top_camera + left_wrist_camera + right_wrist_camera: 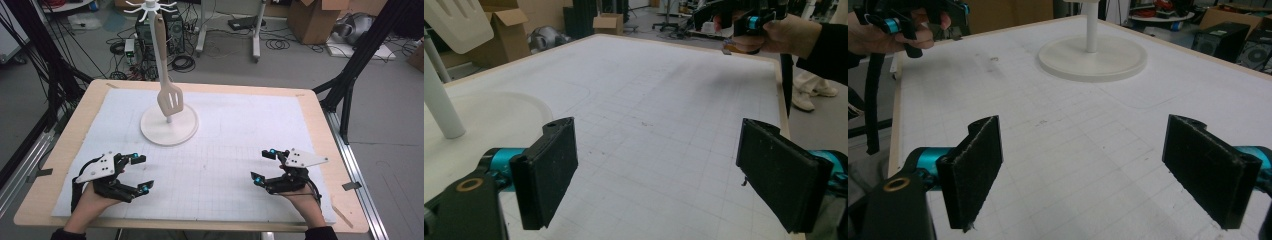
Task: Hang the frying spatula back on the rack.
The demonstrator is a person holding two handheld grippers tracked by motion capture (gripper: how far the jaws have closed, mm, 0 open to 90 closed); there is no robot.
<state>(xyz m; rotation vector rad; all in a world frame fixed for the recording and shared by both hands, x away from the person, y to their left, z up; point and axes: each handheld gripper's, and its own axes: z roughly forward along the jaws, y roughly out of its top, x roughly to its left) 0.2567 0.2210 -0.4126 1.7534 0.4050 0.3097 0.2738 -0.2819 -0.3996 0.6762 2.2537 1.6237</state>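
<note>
A cream slotted spatula [168, 85] hangs by its handle from a white hook stand [169, 126] at the middle back of the mat; its blade [459, 22] and the stand's pole [439, 102] show at the left of the left gripper view. My left gripper [142, 173] rests open near the front left of the mat, its pads [549, 170] wide apart with nothing between them. At the front right my right gripper [263, 166] is open too, pads [975, 167] spread over bare mat. The stand's round base [1093, 60] lies ahead in the right gripper view.
A white gridded mat [220, 150] covers the wooden table [65, 145]. Black frame posts [350, 75] stand at both sides of the table. Cardboard boxes [315, 20], cables and a computer tower sit on the floor behind.
</note>
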